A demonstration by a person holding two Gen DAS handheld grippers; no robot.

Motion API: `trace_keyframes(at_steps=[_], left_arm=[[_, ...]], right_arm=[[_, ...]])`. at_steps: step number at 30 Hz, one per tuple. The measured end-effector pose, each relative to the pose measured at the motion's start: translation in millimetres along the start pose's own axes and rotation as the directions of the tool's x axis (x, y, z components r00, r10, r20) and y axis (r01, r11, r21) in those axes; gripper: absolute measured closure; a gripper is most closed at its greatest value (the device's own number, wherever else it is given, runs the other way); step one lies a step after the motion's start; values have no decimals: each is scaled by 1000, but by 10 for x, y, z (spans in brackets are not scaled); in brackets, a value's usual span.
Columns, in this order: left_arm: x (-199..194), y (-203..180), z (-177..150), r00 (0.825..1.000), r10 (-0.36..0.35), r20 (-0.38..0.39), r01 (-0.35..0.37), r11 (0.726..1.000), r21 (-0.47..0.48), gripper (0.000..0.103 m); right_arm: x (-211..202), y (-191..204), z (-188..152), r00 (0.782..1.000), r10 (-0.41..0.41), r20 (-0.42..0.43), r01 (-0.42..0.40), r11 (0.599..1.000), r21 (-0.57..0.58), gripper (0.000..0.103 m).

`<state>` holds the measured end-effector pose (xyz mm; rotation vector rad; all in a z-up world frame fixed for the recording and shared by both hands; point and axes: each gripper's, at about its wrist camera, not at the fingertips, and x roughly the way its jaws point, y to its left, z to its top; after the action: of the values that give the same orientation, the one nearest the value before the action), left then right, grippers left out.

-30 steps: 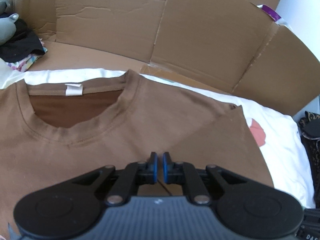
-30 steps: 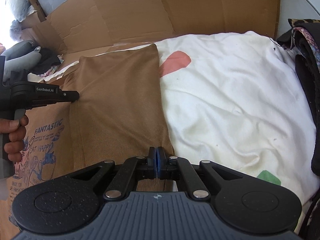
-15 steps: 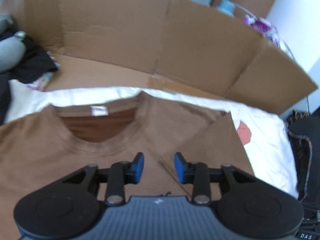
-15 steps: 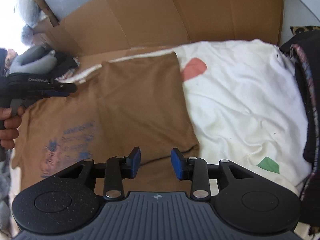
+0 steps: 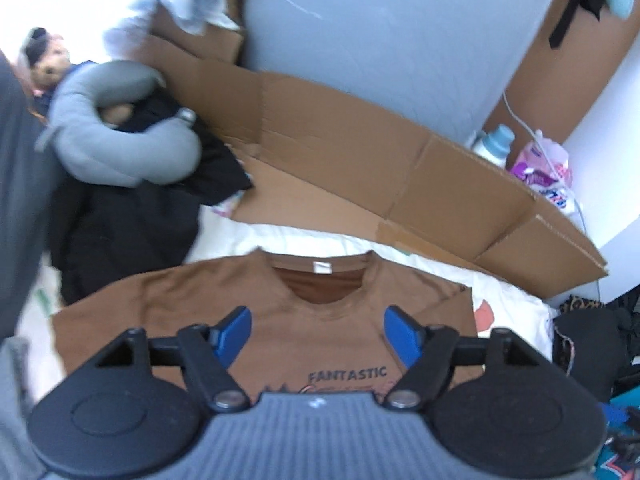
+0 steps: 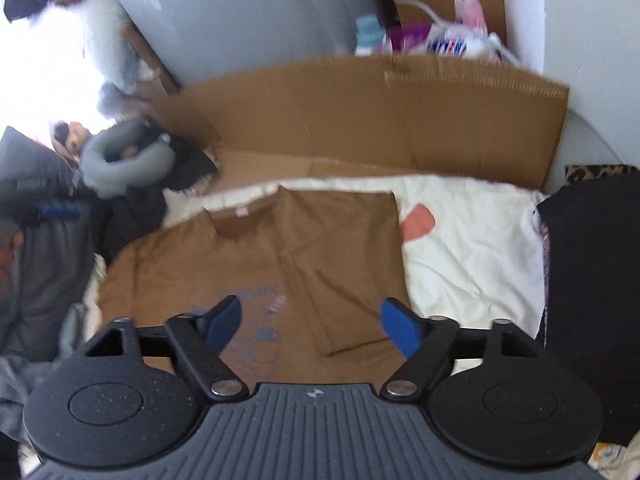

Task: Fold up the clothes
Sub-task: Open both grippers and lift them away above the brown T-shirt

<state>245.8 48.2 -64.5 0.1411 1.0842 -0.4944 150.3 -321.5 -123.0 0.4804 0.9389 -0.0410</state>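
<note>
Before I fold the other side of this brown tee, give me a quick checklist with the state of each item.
1. Left gripper open and empty: ok.
2. Right gripper open and empty: ok.
3. Tee's right side already folded in, flap lying flat: ok.
4. Left sleeve still spread out, ready to grab: ok.
5. Left edge clear of the black clothes: cannot tell, they sit close.
6. Hem end flat: cannot tell, hidden behind the grippers.
</note>
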Motion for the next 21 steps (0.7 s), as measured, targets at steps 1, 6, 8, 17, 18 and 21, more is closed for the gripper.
trace_keyframes(at_steps=[1, 6, 8, 17, 18, 21], left_arm=[[-123, 29, -6, 1000, 4, -5, -4, 1000, 1, 21], [-718, 178, -57, 999, 23, -32, -23, 1000, 1, 15], [-905, 249, -137, 999, 21, -42, -22, 1000, -12, 14], [-1712, 558, -521, 996, 15, -82, -20, 997, -68, 10], [-1786, 585, -573, 997, 10, -82, -17, 997, -73, 10], [-2032, 660, -749, 997, 7, -74, -14, 995, -101, 10]], right_arm=[[-117, 53, 56, 1000, 2, 2, -2, 1000, 3, 14], [-654, 266, 244, 1000, -15, 21, 15, 1000, 2, 12], [-866, 336, 299, 1000, -19, 22, 19, 1000, 2, 12], [-1618, 593, 368, 1000, -3, 10, 3, 1000, -17, 6], [-1690, 627, 364, 1000, -6, 15, 6, 1000, -25, 6], [-1902, 739, 333, 1000, 4, 27, -2, 999, -46, 6]])
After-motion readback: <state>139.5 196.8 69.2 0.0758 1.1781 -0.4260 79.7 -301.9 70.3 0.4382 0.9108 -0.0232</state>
